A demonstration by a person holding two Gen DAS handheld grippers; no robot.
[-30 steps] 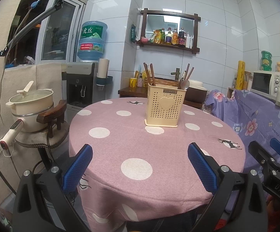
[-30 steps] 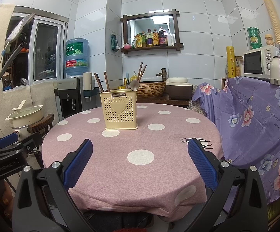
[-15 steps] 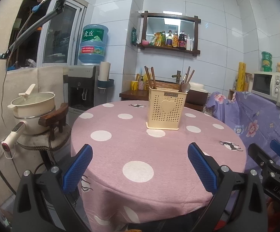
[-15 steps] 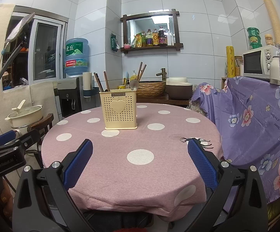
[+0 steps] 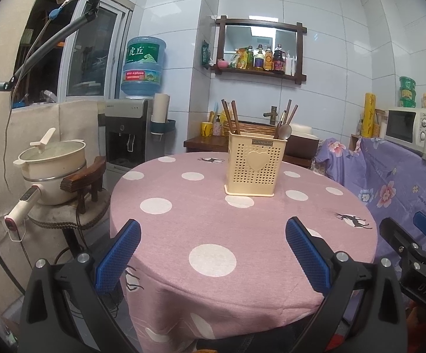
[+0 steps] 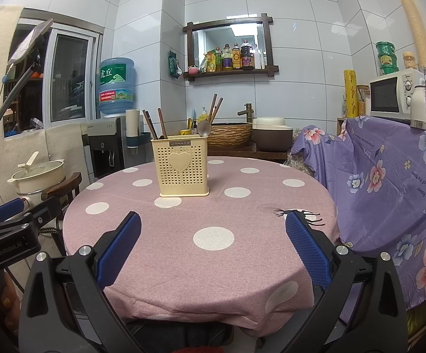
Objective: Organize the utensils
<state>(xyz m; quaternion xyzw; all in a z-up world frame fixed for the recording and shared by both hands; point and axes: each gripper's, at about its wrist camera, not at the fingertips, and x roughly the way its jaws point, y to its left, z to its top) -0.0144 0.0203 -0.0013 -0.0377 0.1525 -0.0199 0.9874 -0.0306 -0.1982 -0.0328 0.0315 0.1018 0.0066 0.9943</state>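
Standing toward the far side of the round bench (image 6: 242, 267), on its pink cloth with white dots, is a cream perforated utensil holder (image 6: 183, 169) with a heart on its front. Brown chopsticks (image 6: 151, 126) lean out of its left part, and more chopsticks with a metal spoon (image 6: 204, 128) rise from its right part. Both claws hang at the near edge of the bench, well apart from the holder. Seen from its own camera, the left claw (image 5: 213, 245) has its blue-padded fingers (image 5: 117, 257) spread wide with nothing between them. Likewise the right claw (image 6: 213, 242) is spread wide and holds nothing. Beside the bench on the left, a cream pot (image 5: 52, 164) sits on a stool; a flowered purple cloth (image 6: 389, 176) drapes the right side.
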